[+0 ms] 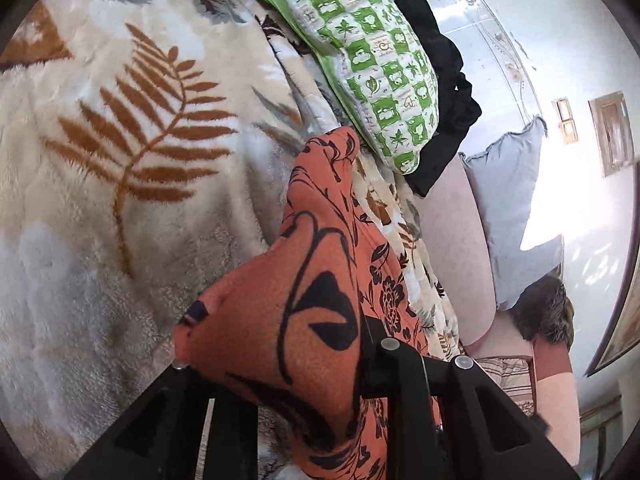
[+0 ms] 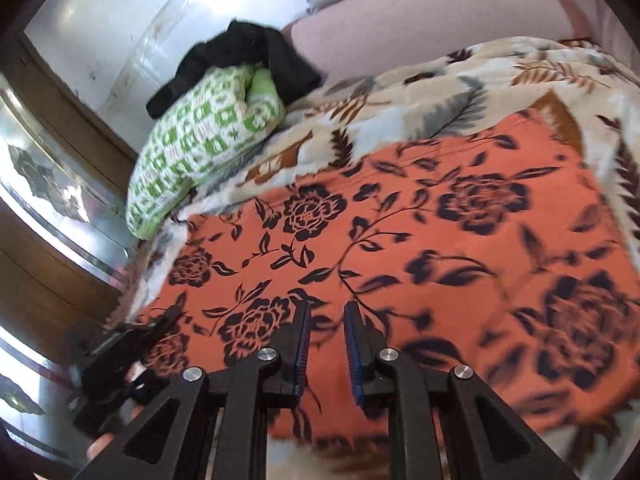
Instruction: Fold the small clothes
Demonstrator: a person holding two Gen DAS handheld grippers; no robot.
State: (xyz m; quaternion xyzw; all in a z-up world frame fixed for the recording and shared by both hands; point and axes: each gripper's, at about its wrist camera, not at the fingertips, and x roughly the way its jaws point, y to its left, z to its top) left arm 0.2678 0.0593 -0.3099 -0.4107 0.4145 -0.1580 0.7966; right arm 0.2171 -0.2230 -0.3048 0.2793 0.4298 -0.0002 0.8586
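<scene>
Clearly pinching bunched orange floral cloth [image 1: 320, 280] with left gripper [image 1: 280, 364]; right gripper [image 2: 326, 320] spread, hovering over same cloth lying flat on leaf-print blanket [image 2: 440, 92]

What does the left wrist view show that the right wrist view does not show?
Only the left wrist view shows the orange floral garment bunched up between the left gripper fingers, and a grey cushion. Only the right wrist view shows that garment spread flat, with the right gripper open above it. Both show the green checked pillow, the black cloth and the leaf-patterned blanket.
</scene>
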